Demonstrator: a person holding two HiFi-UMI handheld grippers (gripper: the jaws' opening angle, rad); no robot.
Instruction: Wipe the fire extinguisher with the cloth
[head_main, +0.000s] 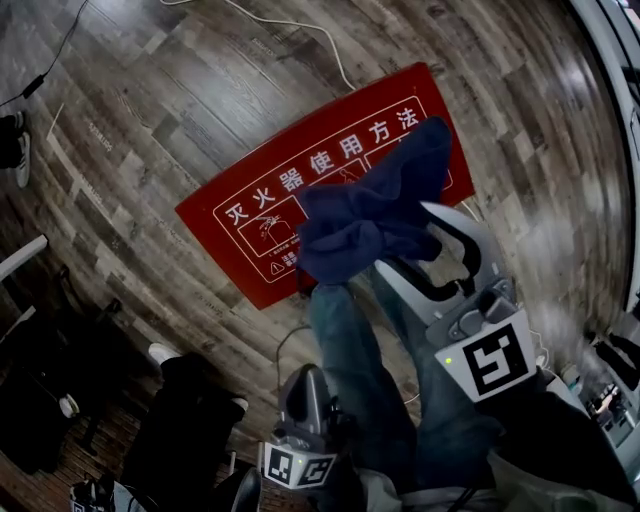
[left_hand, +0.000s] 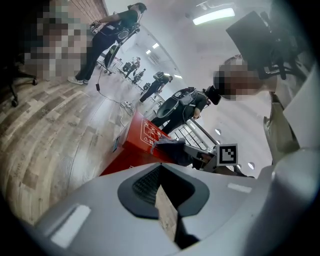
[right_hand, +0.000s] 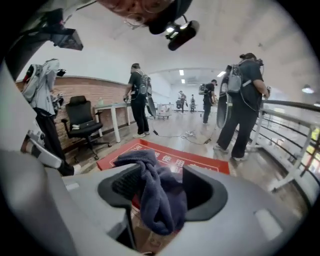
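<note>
A red fire-extinguisher box (head_main: 250, 215) with white lettering stands on the wood floor; no extinguisher shows. A dark blue cloth (head_main: 375, 215) lies bunched over the box's near right part. My right gripper (head_main: 402, 236) reaches it from below right, jaws spread wide. In the right gripper view the cloth (right_hand: 157, 200) hangs between the jaws of my right gripper (right_hand: 160, 175), draped against the left pad and not pinched, with the box (right_hand: 200, 162) behind. My left gripper (head_main: 305, 372) hangs back near my legs, shut and empty. In its own view my left gripper (left_hand: 161, 175) faces the box (left_hand: 142, 137).
A white cable (head_main: 300, 25) runs over the floor beyond the box. My legs in jeans (head_main: 350, 370) fill the lower middle, a dark bag (head_main: 190, 420) to their left. People stand around; an office chair (right_hand: 85, 120) is at left, a railing (right_hand: 295, 145) at right.
</note>
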